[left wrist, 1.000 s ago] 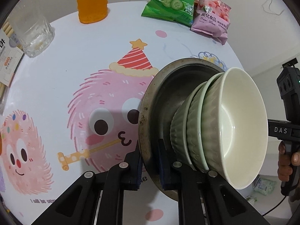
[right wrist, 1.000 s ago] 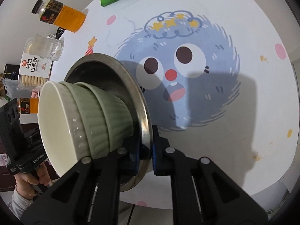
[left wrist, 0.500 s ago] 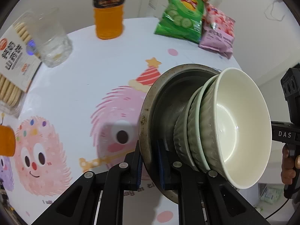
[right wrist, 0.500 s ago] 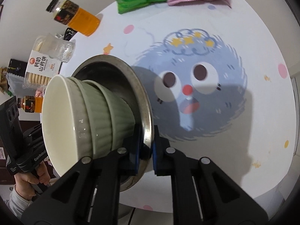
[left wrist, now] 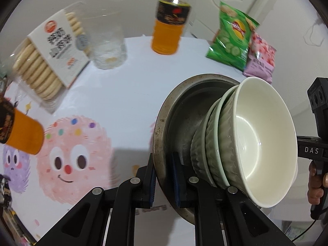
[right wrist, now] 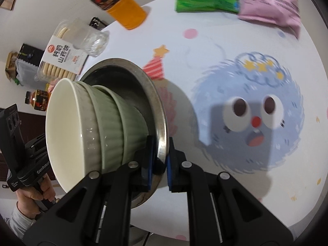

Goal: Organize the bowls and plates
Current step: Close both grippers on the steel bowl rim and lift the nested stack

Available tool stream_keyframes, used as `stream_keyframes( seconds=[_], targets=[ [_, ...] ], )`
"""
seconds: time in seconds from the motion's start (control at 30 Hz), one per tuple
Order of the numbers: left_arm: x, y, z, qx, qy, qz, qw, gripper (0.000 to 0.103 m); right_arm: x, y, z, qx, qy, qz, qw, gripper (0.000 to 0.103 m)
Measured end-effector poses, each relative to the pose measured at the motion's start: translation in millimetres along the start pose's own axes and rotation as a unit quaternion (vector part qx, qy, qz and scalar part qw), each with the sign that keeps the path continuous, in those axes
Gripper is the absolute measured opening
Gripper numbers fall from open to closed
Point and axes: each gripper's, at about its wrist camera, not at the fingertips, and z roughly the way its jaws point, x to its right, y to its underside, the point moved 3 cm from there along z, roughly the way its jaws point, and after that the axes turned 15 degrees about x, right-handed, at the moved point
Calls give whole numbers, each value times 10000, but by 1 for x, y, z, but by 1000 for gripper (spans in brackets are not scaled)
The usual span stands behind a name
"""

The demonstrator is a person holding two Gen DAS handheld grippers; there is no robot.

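Note:
A round metal plate (left wrist: 180,110) carries a stack of three ribbed bowls (left wrist: 260,141), two green and a cream one on top. The whole load hangs above the cartoon tablecloth. My left gripper (left wrist: 163,181) is shut on the plate's near rim. My right gripper (right wrist: 158,164) is shut on the opposite rim of the same plate (right wrist: 157,114), with the bowl stack (right wrist: 96,131) to its left. Each view shows the other gripper's black body at its edge, held by a hand (right wrist: 34,196).
On the round table (left wrist: 133,78) stand an orange drink bottle (left wrist: 169,22), a clear glass (left wrist: 108,49), a biscuit box (left wrist: 49,55), a second orange bottle (left wrist: 18,131), a green crisp bag (left wrist: 231,34) and a pink snack bag (left wrist: 260,59).
Both grippers have carried the plate with its bowls upward and toward the table's back edge. The bottle, glass and biscuit box now sit lower and larger in the left wrist view.

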Motion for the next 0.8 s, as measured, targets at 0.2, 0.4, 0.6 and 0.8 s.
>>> stream_keyframes(
  seconds=[0.2, 0.4, 0.6, 0.8],
  targets=[
    [-32, -4, -18, 196, -238, -265, 9992, 13, -34, -14, 12, -36, -130, -321, 9994, 13],
    [-60, -6, -26, 273, -393, -481, 9977, 13, -64, -21, 26, -111, -166, -526, 9984, 13],
    [-71, -4, -20, 276, -390, -570, 9972, 13, -70, -18, 37, -192, -132, -510, 9984, 13],
    [-72, 1, -8, 173, -315, -588, 9976, 13, -65, -15, 47, -274, -49, -467, 9985, 13]
  ],
)
